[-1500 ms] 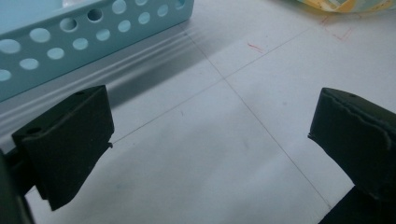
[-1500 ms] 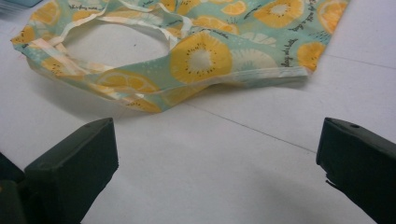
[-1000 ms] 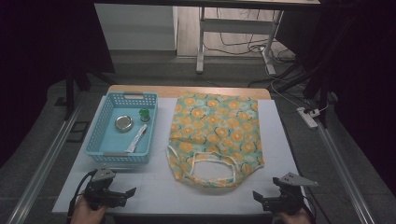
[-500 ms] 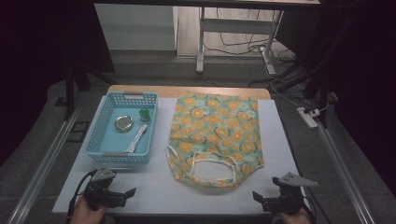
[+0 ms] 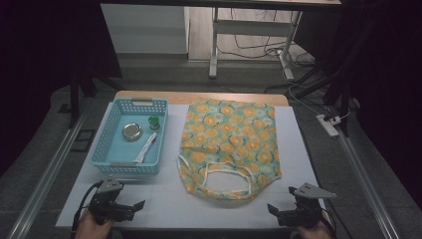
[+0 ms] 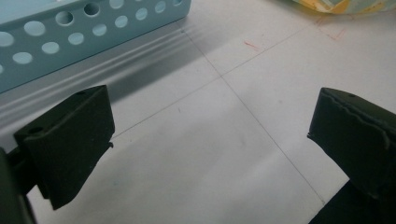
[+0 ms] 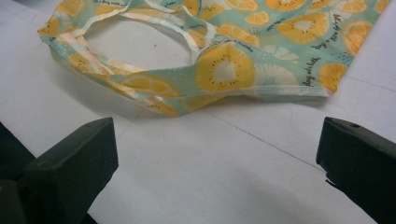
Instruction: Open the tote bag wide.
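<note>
Fruit-print bag (image 5: 229, 147) lies flat on the white desk (image 5: 298, 149), right of centre, its closed end toward the far edge and its open mouth with cream-trimmed handles toward the near edge. Pattern: orange citrus slices on pale green. In the right gripper view the bag's (image 7: 224, 70) handle loops lie slack on the desk just ahead of the jaws, not touching them. Right gripper (image 5: 279, 213) sits at the near right corner of the desk, held in a hand (image 5: 311, 231); jaws wide apart, nothing between them, desk surface bare in the gap. Left gripper (image 5: 133, 206) sits at the near left corner, held in the other hand (image 5: 92, 228); jaws likewise spread wide and empty. In the left gripper view the blue basket's (image 6: 93, 28) perforated wall is just ahead of the jaws, apart from them, and a corner of the bag shows at the top right. Blue basket (image 5: 107, 144) stands on the left half of the desk, beside the bag without touching it. Inside it: a round metal tin (image 5: 132, 131), a small green object (image 5: 154, 121) toward the far right corner, and a white packet (image 5: 145, 148) lying lengthwise near the right wall.
</note>
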